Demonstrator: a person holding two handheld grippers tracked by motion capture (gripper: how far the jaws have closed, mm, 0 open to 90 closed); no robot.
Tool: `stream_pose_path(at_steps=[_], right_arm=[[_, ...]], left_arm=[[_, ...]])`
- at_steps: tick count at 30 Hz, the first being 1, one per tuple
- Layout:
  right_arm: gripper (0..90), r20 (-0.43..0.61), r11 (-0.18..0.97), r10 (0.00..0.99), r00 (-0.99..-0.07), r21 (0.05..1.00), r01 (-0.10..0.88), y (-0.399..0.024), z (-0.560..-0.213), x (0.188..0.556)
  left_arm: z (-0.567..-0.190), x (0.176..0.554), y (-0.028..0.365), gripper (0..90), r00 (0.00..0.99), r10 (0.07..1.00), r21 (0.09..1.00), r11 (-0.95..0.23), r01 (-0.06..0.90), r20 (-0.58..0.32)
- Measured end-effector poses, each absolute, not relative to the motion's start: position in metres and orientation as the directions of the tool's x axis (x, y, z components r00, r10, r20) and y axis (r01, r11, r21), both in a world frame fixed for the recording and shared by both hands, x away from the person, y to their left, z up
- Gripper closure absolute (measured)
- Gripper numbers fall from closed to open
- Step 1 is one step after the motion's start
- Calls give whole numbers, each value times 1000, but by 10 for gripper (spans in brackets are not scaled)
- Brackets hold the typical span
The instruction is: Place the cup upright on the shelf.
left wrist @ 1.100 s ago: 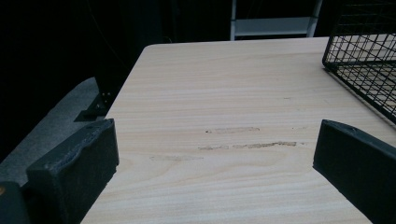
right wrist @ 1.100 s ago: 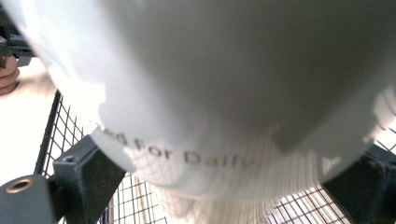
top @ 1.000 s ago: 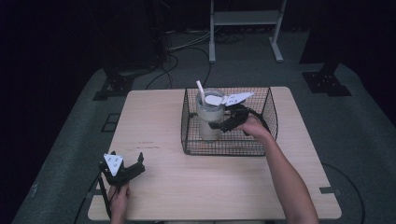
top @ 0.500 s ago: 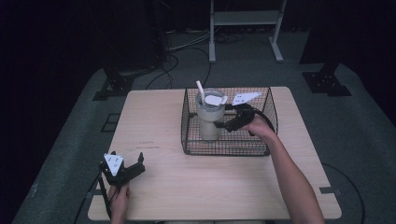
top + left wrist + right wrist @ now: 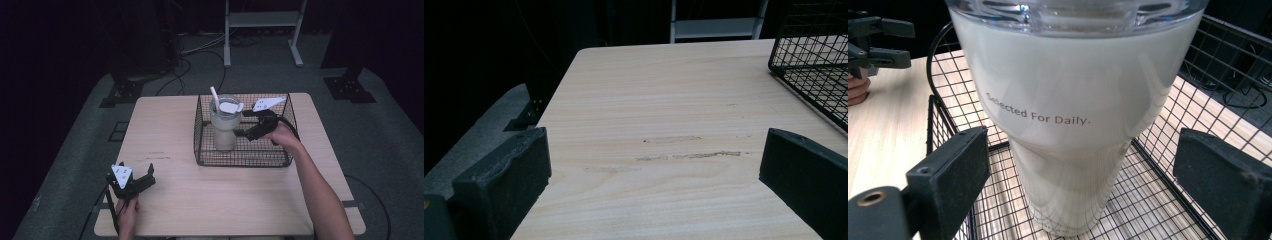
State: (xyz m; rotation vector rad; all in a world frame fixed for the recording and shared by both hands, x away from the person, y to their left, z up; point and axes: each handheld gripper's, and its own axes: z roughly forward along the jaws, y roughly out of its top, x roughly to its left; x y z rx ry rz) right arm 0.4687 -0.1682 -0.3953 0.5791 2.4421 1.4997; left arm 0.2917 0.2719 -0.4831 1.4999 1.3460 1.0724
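A white tumbler point(image 5: 223, 127) with a clear lid and a white straw stands upright in the left part of a black wire basket point(image 5: 245, 160). My right gripper point(image 5: 251, 131) is inside the basket just right of the tumbler. In the right gripper view its jaws are open on either side of the tumbler point(image 5: 1068, 115), which is printed "Selected For Daily.", and they do not touch it. My left gripper point(image 5: 141, 181) rests open near the table's front left corner. In the left gripper view only bare wood lies between the jaws of the left gripper point(image 5: 654, 150).
The basket sits on the right half of a light wooden table point(image 5: 165, 135); its corner point(image 5: 814, 60) shows in the left gripper view. Dark floor, cables and a white stand point(image 5: 262, 20) lie beyond the far edge. The left gripper point(image 5: 878, 40) appears far off in the right gripper view.
My right gripper has shifted slightly to the right, away from the tumbler, which stays standing in the basket. The left gripper has not moved.
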Motion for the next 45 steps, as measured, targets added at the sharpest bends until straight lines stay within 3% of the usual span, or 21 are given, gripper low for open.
stream_pose_path(at_steps=[45], right_arm=[[74,-11,371,478,-878,909,190,-202,-358,423]], left_arm=[[-483,292,271,0,63,995,954,-87,285,73]])
